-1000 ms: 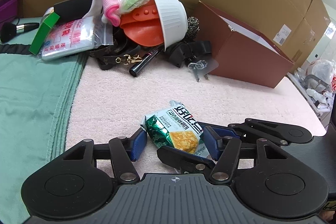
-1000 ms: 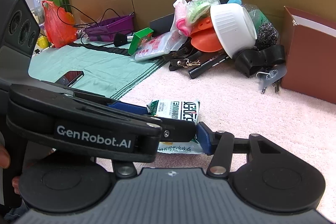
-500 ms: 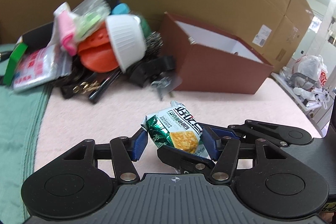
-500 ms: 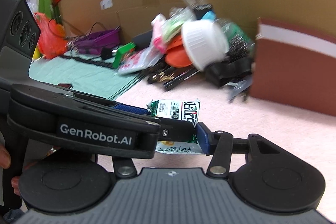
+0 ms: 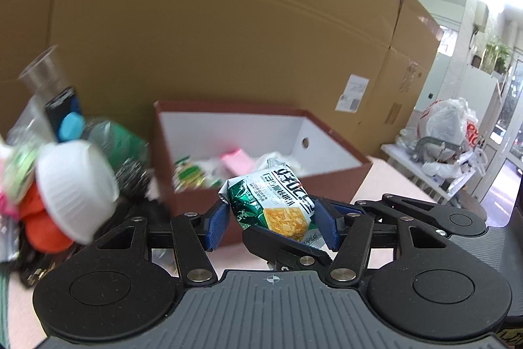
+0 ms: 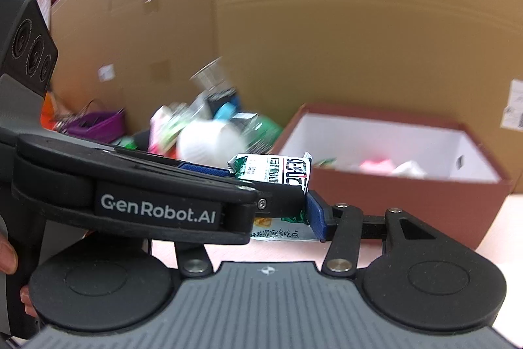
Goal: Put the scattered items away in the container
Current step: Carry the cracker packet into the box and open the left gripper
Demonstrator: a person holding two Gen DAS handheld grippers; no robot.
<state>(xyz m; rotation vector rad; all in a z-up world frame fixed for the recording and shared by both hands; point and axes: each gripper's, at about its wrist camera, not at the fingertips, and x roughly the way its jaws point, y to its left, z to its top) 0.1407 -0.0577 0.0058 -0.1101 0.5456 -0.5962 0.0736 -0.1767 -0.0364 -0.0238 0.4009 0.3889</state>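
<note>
I have the snack packet pinched from both sides: my left gripper and right gripper are each clamped on it, mid-frame, lifted just short of the brown box. That box, centre-right, already holds a few things (pink and white, too blurred to name). The pile at the left edge is untouched, so I judge most of the tidying remains.
</note>
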